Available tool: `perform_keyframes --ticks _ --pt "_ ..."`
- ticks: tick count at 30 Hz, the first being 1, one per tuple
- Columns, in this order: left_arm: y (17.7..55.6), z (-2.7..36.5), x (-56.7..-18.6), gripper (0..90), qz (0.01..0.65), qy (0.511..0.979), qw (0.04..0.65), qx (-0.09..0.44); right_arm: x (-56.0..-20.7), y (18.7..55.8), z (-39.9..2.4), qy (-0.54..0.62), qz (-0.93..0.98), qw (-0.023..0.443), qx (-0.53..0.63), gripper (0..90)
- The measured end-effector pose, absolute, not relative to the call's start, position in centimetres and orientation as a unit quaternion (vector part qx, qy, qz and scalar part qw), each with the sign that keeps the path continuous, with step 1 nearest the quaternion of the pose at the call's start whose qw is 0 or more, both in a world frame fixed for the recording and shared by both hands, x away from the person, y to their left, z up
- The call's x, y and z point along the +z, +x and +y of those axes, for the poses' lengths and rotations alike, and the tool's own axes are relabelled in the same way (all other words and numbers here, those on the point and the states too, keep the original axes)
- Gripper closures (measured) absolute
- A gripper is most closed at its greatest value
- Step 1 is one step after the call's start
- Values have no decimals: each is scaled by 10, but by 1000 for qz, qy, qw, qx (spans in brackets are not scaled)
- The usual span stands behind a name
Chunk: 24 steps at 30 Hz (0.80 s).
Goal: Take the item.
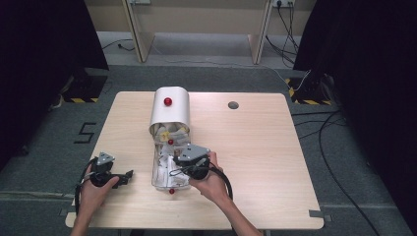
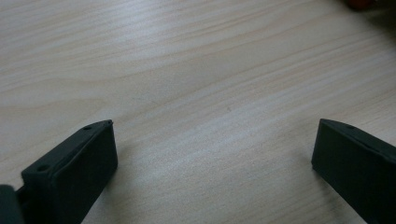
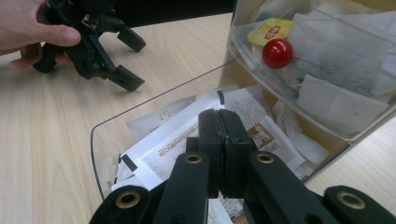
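Lying lengthwise toward the person, the open drawer (image 1: 169, 172) holds sachets beneath the right gripper's (image 3: 219, 122) closed fingers.

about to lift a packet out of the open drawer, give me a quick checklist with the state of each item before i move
1. Right gripper jaws closed: ok, pressed together over the packets.
2. Packet actually pinched: cannot tell; the white packet lies right at the jaw tips, no edge visibly between them.
3. Lower drawer pulled out: ok, clear front wall stands forward, packets exposed.
4. Upper drawer with red knob overhead: not ok, it hangs close above the lifting path.
5. Left gripper out of the way: ok, jaws open, over bare table.
6. Box steady: cannot tell, nothing holds it.
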<state>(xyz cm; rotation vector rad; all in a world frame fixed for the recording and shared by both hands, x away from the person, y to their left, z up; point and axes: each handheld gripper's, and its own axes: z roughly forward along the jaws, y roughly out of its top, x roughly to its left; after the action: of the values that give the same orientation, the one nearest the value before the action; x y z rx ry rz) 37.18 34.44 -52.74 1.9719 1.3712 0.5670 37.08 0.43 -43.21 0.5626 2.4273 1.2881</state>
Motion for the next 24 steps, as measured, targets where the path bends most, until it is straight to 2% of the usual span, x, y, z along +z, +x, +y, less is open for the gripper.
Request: perform_keyframes --ticks 11,24 --pt "372 344 -527 0 524 754 331 217 -424 371 -14 208 844 177 462 895" --pt "372 344 -527 0 525 754 331 217 -419 373 -61 241 822 198 476 895"
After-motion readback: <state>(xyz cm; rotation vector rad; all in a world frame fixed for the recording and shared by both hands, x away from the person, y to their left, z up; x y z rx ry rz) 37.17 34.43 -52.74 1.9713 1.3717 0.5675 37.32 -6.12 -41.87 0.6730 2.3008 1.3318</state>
